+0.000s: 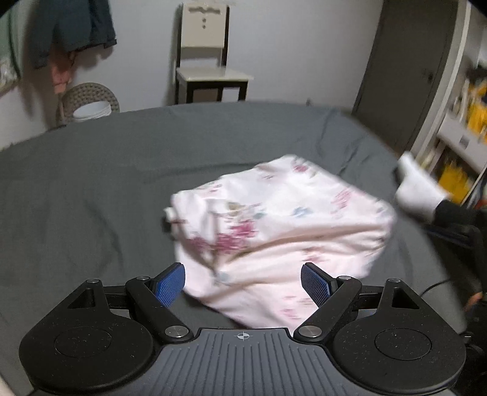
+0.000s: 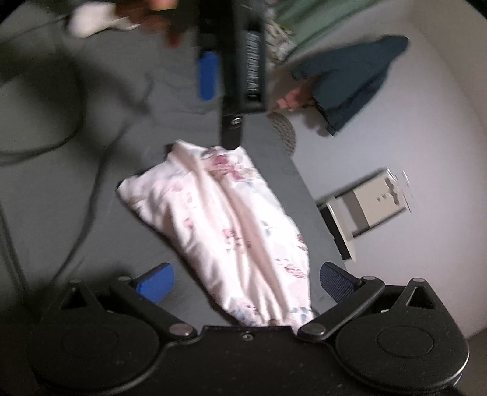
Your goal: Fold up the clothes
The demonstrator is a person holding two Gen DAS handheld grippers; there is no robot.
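Observation:
A pink floral garment (image 1: 274,225) lies bunched in a loose bundle on the grey bed sheet (image 1: 91,189). My left gripper (image 1: 243,286) is open, its blue pads (image 1: 170,284) on either side of the bundle's near edge without pinching it. In the right wrist view the same garment (image 2: 231,231) runs lengthwise toward my right gripper (image 2: 246,284), which is open with the cloth's end between its spread fingers. My left gripper's black housing (image 2: 243,67) hangs over the garment's far end. Both views are motion-blurred.
A white chair (image 1: 210,61) stands against the far wall, beside a wicker basket (image 1: 89,102). Dark clothes (image 1: 73,27) hang at the upper left. A door (image 1: 404,73) and shelves (image 1: 465,128) are at the right. A white-sleeved hand (image 1: 417,189) is at the bed's right edge. A cable (image 2: 61,134) lies on the sheet.

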